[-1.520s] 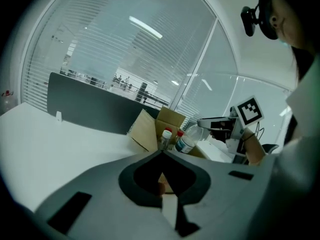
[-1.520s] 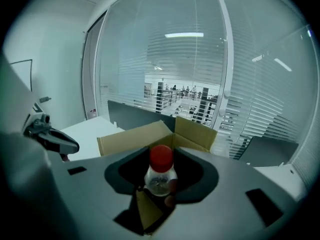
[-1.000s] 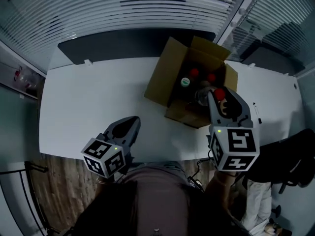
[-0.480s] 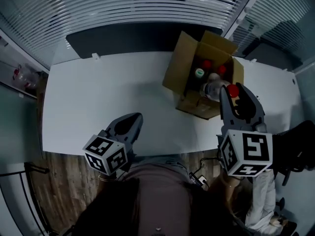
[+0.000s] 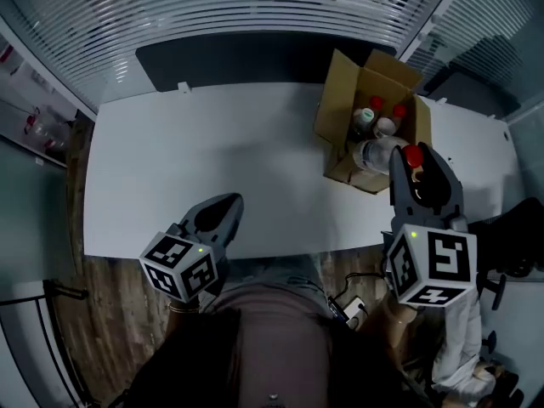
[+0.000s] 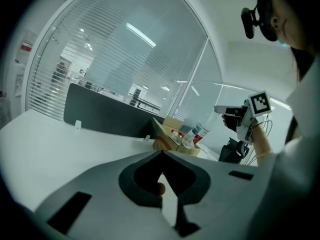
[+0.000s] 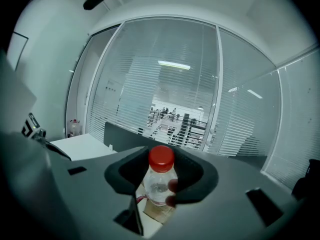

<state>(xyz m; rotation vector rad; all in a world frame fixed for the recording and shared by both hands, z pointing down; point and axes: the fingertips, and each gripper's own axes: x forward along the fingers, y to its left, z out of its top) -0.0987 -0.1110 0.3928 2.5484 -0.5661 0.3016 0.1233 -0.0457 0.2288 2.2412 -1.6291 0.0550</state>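
Firmly clamped, the right gripper (image 5: 416, 167) has its jaws pressed on a clear plastic bottle with a red screw cap (image 7: 159, 180), gripping it just below the cap. In the right gripper view the bottle stands upright between the jaws. The left gripper view shows it tilted in the air, above and to the right of an open brown cardboard box (image 5: 333, 102). From the head view the bottle's body lies over the near edge of that box. Inside the box stand several other small bottles (image 5: 367, 117), two of them red-capped and at least one with a paler cap. The box sits with its flaps up near the right end of a long white table (image 5: 212, 155). The left gripper (image 5: 223, 213) hovers over the table's near edge, well apart from the box, its jaws closed together with nothing between them. Behind the table runs a dark grey partition panel (image 5: 238, 58), and beyond it a glass wall with white horizontal blinds (image 5: 170, 7)
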